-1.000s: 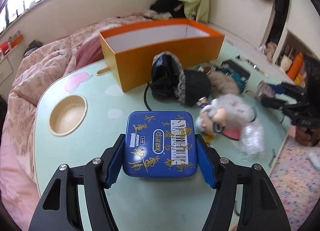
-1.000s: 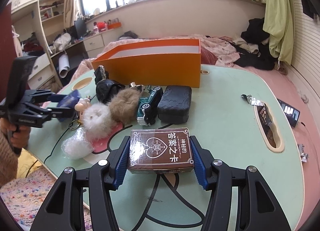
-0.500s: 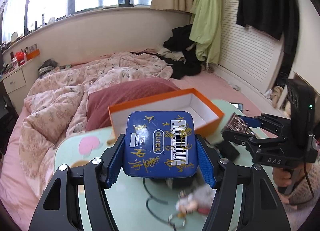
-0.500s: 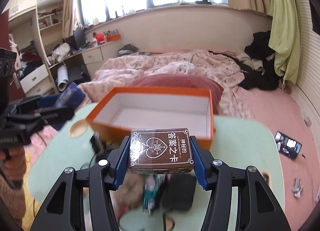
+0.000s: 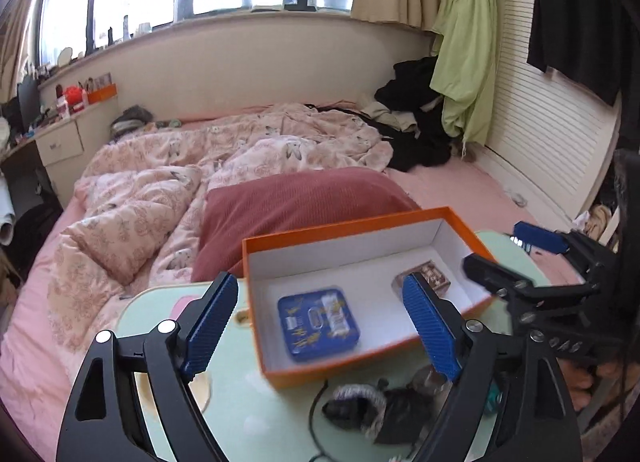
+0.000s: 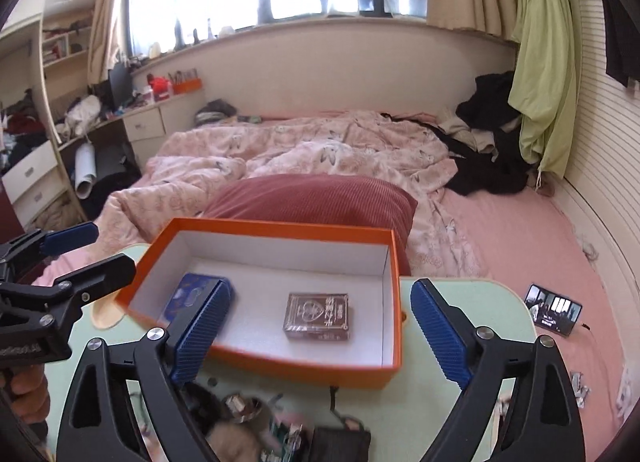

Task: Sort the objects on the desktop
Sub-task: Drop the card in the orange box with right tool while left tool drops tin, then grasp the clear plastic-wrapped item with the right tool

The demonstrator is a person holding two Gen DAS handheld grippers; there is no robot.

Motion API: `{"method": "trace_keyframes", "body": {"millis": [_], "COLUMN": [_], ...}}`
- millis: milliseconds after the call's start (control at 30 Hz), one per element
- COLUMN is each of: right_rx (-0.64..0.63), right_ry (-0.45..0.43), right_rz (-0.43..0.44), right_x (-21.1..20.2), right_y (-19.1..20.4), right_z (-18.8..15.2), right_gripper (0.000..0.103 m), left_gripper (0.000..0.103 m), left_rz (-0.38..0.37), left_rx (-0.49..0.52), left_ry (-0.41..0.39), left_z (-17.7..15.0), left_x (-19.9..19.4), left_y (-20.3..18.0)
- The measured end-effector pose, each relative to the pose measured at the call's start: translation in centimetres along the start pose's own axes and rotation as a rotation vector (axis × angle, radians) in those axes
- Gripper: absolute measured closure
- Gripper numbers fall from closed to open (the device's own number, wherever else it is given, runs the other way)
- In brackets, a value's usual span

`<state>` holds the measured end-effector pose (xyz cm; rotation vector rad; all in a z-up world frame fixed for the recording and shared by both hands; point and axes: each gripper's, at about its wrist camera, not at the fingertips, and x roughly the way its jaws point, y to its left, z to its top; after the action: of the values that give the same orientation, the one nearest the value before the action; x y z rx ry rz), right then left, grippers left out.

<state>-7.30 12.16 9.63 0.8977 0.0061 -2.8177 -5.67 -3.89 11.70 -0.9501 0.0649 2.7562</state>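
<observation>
Both the left hand-held gripper [image 5: 320, 326] and the right hand-held gripper [image 6: 320, 336] hover spread wide and empty above the open orange cardboard box with white lining [image 6: 384, 262], which stands on the pale green worktop [image 6: 480, 298]. Inside, the blue square tin with gold lettering [image 5: 318, 322] lies flat at the left end; the brown card pack [image 6: 319, 316] lies apart to its right. Furry and dark items [image 5: 368, 406] lie on the worktop before the box.

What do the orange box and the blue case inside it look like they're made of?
The orange rectangular box looks like matte cardboard: thin straight walls, white inner lining. The blue rounded-corner case is probably painted tin, given its slight sheen and printed gold lettering, though blur leaves plastic possible.
</observation>
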Motion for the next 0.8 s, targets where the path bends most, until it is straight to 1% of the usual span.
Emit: {"method": "trace_keyframes", "body": {"millis": [33, 67, 133, 233, 267, 333, 433, 467, 533, 567, 600, 633, 700, 800], "right_rx": [-0.002, -0.008, -0.033, -0.068, -0.078, -0.082, -0.076, -0.072, -0.039, -0.01, -0.029, -0.041, -0.032, -0.032], "right_ry": [0.002, 0.01, 0.03, 0.053, 0.072, 0.111, 0.163, 0.171, 0.194, 0.231, 0.218, 0.225, 0.228, 0.221], "right_rz": [0.013, 0.027, 0.038, 0.039, 0.035, 0.015, -0.022, -0.029, -0.013, 0.003, -0.036, -0.066, -0.051, -0.047], "right_x": [-0.8, -1.8, -3.6, -5.6, -6.2, -6.5, -6.7, -6.8, -6.5, -5.7, -5.5, -5.2, -4.8, -4.6], "right_y": [0.1, 0.3, 0.6, 0.8, 0.8, 0.5, 0.0, -0.2, -0.8, -1.2, -1.1, -1.0, -1.2, -1.2], "right_z": [-0.5, -1.2, -3.1, -6.6, -8.3, -10.8, -14.0, -14.7, -15.3, -15.8, -15.8, -15.9, -15.9, -16.2], "right_gripper": [0.009, 0.008, 0.008, 0.007, 0.007, 0.007, 0.007, 0.007, 0.007, 0.007, 0.0, 0.0, 0.0, 0.0], "left_gripper": [0.018, 0.018, 0.018, 0.018, 0.018, 0.018, 0.018, 0.018, 0.018, 0.01, 0.003, 0.0, 0.0, 0.0], "left_rz": [0.011, 0.007, -0.028, -0.08, -0.084, -0.081, -0.097, -0.082, -0.054, -0.034, 0.017, 0.027, 0.01, 0.007], "left_rx": [0.003, 0.001, -0.008, -0.024, -0.04, -0.099, -0.129, -0.122, -0.082, -0.054, -0.001, 0.015, 0.03, 0.029], "left_ry": [0.003, 0.006, 0.016, 0.051, 0.071, 0.115, 0.189, 0.195, 0.192, 0.209, 0.192, 0.148, 0.15, 0.145], "left_z": [-0.6, -1.4, -3.2, -6.8, -8.2, -11.2, -14.4, -15.3, -16.4, -16.8, -17.0, -17.3, -17.5, -18.1], "left_x": [-0.8, -1.8, -3.6, -5.8, -6.2, -6.4, -6.3, -6.3, -6.0, -5.3, -5.1, -4.7, -3.6, -2.3], "left_y": [0.0, 0.1, 0.0, -0.2, -0.2, -0.2, -0.7, -0.9, -1.4, -1.8, -2.5, -3.0, -3.4, -3.4]}}
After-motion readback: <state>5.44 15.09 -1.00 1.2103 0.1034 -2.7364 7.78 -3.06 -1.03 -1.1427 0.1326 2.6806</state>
